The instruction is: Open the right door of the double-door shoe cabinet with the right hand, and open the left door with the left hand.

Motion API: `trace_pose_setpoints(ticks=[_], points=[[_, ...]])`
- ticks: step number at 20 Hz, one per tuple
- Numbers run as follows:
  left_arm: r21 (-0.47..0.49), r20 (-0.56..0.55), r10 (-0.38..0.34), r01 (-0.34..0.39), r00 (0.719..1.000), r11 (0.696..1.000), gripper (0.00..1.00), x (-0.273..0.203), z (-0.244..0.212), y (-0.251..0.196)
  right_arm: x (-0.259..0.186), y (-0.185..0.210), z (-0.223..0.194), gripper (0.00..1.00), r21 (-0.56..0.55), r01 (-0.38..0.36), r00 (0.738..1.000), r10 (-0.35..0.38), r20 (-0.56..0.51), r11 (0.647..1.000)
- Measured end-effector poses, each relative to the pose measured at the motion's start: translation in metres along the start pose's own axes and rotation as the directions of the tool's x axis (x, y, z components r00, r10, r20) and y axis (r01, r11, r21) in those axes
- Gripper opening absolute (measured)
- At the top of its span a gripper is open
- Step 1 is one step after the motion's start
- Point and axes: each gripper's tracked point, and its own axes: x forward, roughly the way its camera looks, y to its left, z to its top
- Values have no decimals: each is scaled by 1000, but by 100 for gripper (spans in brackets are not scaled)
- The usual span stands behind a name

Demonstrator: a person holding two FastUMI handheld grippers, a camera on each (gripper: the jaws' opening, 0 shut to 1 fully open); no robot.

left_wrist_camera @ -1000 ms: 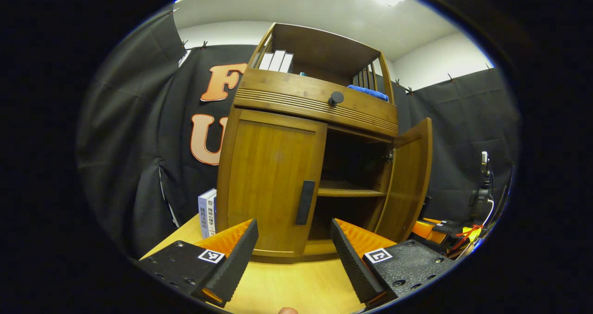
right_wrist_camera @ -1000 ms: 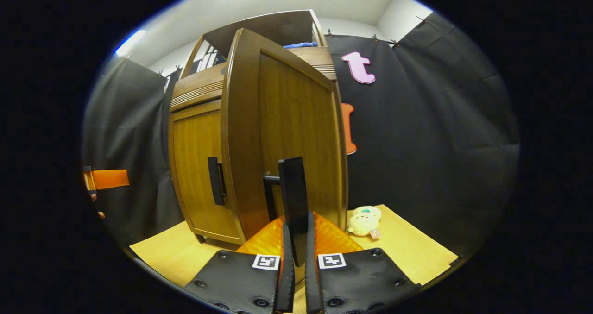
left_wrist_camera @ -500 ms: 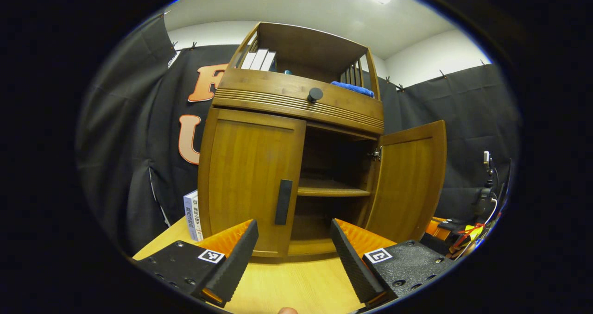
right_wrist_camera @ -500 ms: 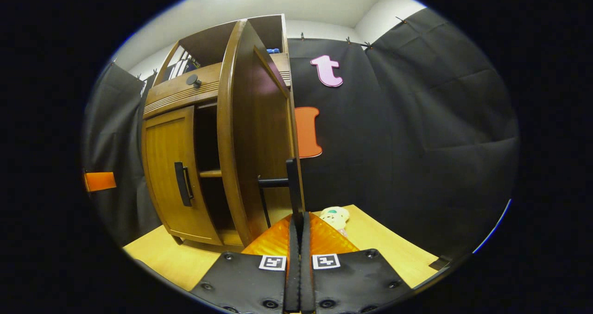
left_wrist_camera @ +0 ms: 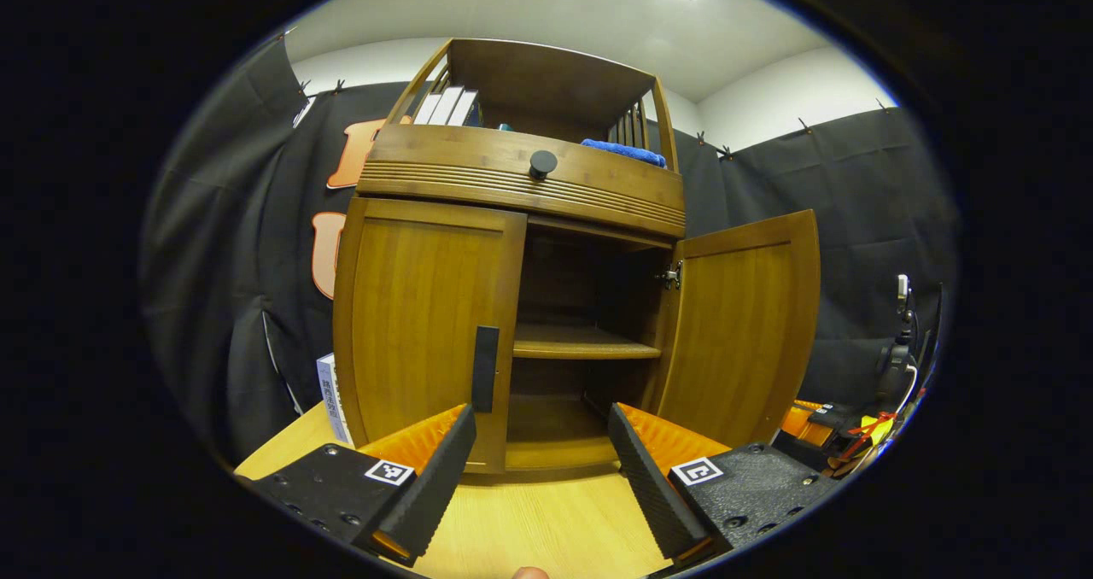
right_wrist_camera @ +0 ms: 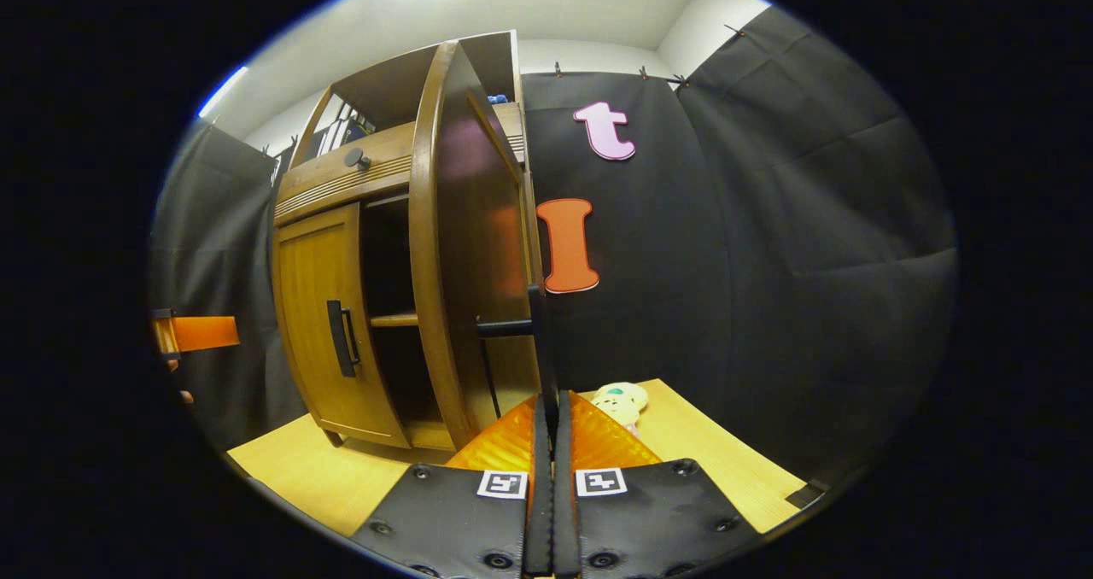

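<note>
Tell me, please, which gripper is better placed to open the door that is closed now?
The left gripper: it is open and faces the left door, close to its handle. The right gripper is shut on the right door's handle.

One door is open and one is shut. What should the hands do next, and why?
Probably move the left tongs forward to the left door's handle and close on it. The right door already stands wide open, its handle pinched in the right tongs. The left door is shut, and the left tongs are open, short of its handle.
</note>
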Motion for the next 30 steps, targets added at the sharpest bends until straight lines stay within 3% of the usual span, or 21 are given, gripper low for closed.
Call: trace_pose_setpoints(ticks=[2,3,9,10,11,16,17,18,19,22,23,24,25,26,30], points=[[2,-1,-4,4,1000,1000,92,4,0,-8,-2,-7,-1,12,10,-8,1000,8,-2,1000],[4,-2,-7,7,1000,1000,92,7,-2,-12,-2,-10,-1,8,10,-10,1000,10,-3,1000],[13,-23,4,-4,1000,1000,92,24,-15,-20,-11,-33,-6,7,24,8,1000,-7,-5,1000],[20,-21,15,-15,1000,1000,98,29,-16,-17,-15,-40,-7,8,23,23,1000,-23,-3,999],[26,-13,29,-28,1000,999,92,34,-17,-14,-17,-48,-9,7,23,41,999,-41,-3,999],[41,13,75,-75,997,996,92,62,-19,-8,-23,-74,-22,8,63,80,997,-78,-30,995],[36,9,77,-77,997,996,92,69,-21,-8,-22,-79,-25,2,63,89,996,-87,-33,994],[31,6,76,-76,997,997,92,75,-23,-9,-24,-81,-25,13,68,85,996,-83,-33,994],[29,6,81,-81,997,996,92,81,-24,-8,-28,-85,-24,8,71,88,996,-87,-25,994],[29,4,105,-105,994,994,92,102,-32,-1,-34,-95,-18,13,64,98,995,-99,10,993],[27,-3,115,-115,993,993,92,111,-35,2,-37,-98,-16,30,59,104,994,-106,20,993],[29,-10,124,-124,992,992,92,119,-38,5,-39,-102,-14,14,54,114,993,-116,27,992],[35,-18,132,-131,991,991,92,129,-42,8,-40,-105,-14,41,43,122,992,-123,26,992],[43,-23,137,-136,990,990,92,137,-46,9,-40,-108,-15,34,27,129,991,-130,16,991],[61,-58,154,-150,986,987,92,167,-61,21,-38,-112,-13,70,-3,129,991,-129,33,992]])
